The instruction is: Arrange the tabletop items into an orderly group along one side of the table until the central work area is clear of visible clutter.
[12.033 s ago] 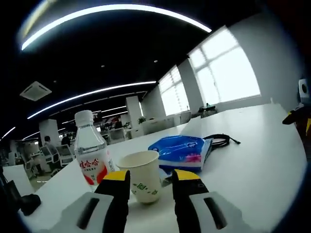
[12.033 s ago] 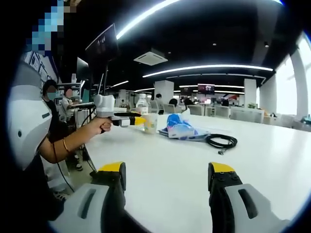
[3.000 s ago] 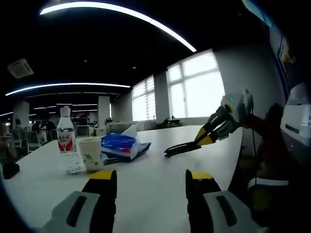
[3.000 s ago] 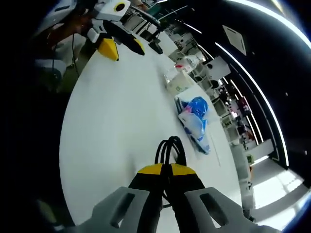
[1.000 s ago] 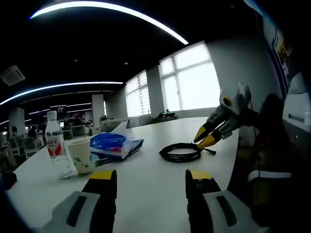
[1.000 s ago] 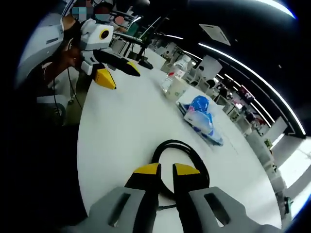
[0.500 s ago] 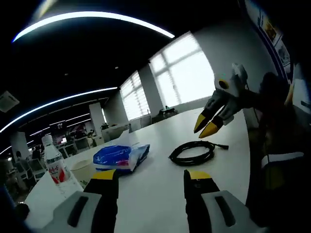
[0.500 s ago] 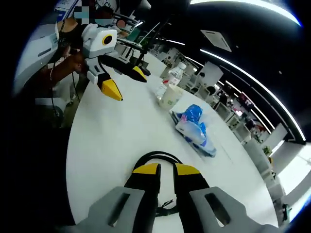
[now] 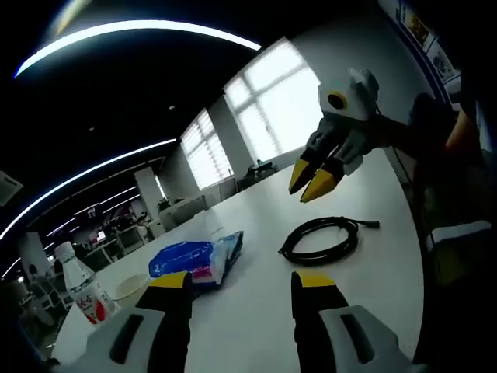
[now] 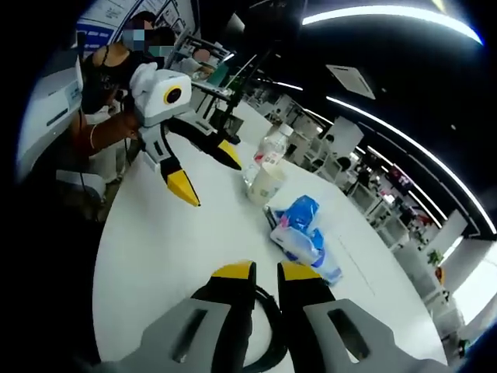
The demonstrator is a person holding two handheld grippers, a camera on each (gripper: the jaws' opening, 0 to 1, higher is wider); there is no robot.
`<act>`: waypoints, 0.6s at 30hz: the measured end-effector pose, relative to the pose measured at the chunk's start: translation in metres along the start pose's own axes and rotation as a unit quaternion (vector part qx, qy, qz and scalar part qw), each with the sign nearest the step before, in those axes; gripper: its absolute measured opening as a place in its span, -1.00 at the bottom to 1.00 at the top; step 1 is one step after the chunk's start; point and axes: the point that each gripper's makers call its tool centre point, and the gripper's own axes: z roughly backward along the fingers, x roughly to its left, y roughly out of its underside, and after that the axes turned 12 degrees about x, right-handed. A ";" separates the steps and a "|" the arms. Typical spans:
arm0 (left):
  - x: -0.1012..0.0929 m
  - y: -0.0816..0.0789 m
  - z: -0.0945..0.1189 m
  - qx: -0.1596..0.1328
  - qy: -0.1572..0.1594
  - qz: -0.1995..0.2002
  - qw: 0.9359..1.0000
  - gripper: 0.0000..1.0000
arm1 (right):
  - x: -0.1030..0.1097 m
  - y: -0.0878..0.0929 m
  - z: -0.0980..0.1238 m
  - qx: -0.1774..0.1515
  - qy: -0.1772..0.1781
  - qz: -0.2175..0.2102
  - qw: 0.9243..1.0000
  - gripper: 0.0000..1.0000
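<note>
In the left gripper view, the left gripper [image 9: 239, 284] is seen with its yellow-tipped fingers [image 9: 172, 284] spread wide and holding nothing, raised over the white counter [image 9: 256, 303]. A coiled black cable [image 9: 320, 238] lies on the counter at about 2 o'clock from the fingers. Above the cable, the right gripper [image 9: 312, 181] is held clear of it, its fingers nearly together and nothing seen between them. A blue tissue pack [image 9: 192, 259] lies just beyond the left finger at 11 o'clock. Farther toward 9 o'clock a paper cup [image 9: 131, 287] is partly seen, and beside it a water bottle [image 9: 83, 291] with a red label stands upright.

In the right gripper view, the right gripper [image 10: 265, 272] shows a narrow gap between its fingers, with the black cable [image 10: 272, 326] lying under them. At 12 o'clock the tissue pack [image 10: 303, 233] lies flat; the cup [image 10: 264, 183] and bottle [image 10: 268, 151] stand close together at 11 o'clock. The left gripper [image 10: 203, 172] is seen at 10 o'clock, spread wide, held by a hand [image 10: 116, 128].
</note>
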 end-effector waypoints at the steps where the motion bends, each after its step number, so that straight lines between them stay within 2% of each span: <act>1: 0.000 0.000 0.000 0.001 0.000 0.000 1.000 0.01 | -0.001 0.000 -0.001 -0.003 0.000 -0.003 1.000 -0.80; 6: -0.003 -0.001 -0.005 0.000 0.006 -0.002 1.000 -0.02 | -0.003 -0.003 -0.006 -0.016 -0.007 -0.015 1.000 -0.80; 12: -0.002 -0.003 -0.013 0.007 0.003 -0.007 1.000 -0.08 | -0.017 -0.002 -0.020 -0.017 0.021 -0.010 1.000 -0.80; 16: -0.001 -0.003 -0.016 0.008 -0.001 -0.009 1.000 -0.10 | -0.019 0.000 -0.023 -0.014 0.025 -0.011 1.000 -0.81; 18: 0.006 -0.004 -0.026 0.013 -0.008 -0.014 1.000 -0.11 | -0.024 0.001 -0.035 -0.017 0.021 -0.019 0.999 -0.81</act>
